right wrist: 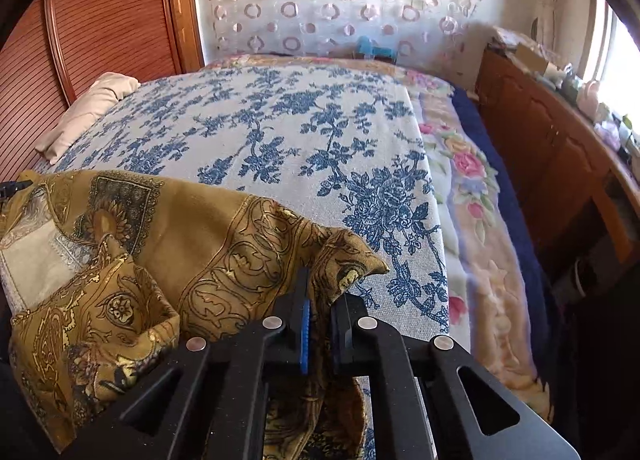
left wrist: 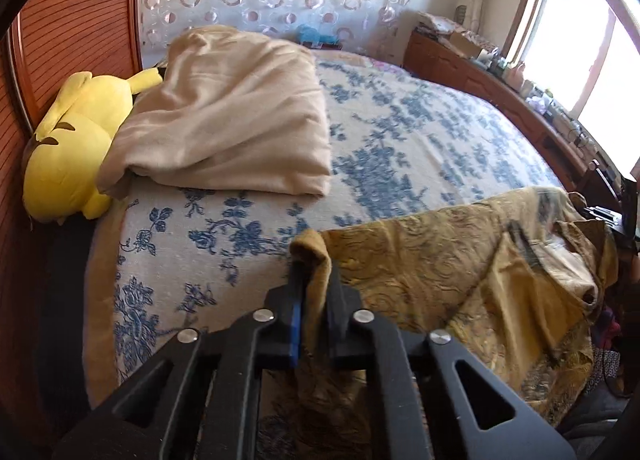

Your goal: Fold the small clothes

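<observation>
Only one small piece of clothing is seen: a gold patterned garment spread over the near edge of the bed. Two tongs are counted, one in each hand. The left tongs are pressed together on a bunched corner of the garment at the near edge of the bed, toward the left side. The right tongs are clamped on another corner of the same gold patterned garment, at the near edge toward the right side of the bed. The cloth is squeezed between the pads of each pair and hangs down below them.

One blue-flowered cover is laid across the bed. One folded cream blanket is placed at the far left corner, and one yellow plush toy is tucked beside it, against the wooden headboard. One pink-flowered blanket is seen along the right edge of the bed. No boxes or baskets with clothes in them are seen.
</observation>
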The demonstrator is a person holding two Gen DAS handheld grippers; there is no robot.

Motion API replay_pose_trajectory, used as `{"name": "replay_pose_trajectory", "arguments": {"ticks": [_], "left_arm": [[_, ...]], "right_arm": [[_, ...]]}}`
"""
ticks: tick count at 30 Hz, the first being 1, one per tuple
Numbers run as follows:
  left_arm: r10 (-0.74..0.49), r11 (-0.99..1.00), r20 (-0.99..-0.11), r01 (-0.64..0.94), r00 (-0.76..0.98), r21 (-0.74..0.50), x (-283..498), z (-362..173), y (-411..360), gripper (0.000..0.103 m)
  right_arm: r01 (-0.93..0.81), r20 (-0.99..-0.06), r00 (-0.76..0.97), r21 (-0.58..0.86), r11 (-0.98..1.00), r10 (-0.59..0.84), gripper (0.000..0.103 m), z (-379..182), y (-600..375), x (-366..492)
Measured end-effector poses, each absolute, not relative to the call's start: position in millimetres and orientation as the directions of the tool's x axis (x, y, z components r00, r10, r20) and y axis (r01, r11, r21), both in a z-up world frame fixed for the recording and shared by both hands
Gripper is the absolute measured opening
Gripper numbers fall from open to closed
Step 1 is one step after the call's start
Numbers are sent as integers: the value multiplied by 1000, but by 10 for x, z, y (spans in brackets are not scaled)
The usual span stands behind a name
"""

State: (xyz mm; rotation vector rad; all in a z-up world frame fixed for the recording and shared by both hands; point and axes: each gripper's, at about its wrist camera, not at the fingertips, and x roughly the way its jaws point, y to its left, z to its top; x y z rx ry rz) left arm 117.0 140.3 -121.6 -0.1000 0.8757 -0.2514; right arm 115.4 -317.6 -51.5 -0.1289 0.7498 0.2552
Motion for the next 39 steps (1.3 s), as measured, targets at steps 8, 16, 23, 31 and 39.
{"name": "replay_pose_trajectory", "arguments": {"ticks": [8,16,23,31,39], "left_arm": [[-341,940,-578,257,742,-224,579,-455,1313,6],[-358,931,-443,282,822,-230,23,25,1339,6],[-371,924,-312,315,875,-215,-2,675,1361,5],[-188,981,-335,194,923,-16,1556,1511,1173,5],[-173,983,-586,171,791,-61,2994,369,1178,43]], "right_arm": [[-244,-493,826,125,962,273,6,-77,-3400,410],[-281,-357,884,112,953,302,6,386,-3455,-349],[-313,-255,912,68,947,320,6,884,-3491,-684],[-266,-230,945,-132,955,231,6,1933,-3300,172],[-101,-506,861,-74,992,50,44,1193,-2995,2243]]}}
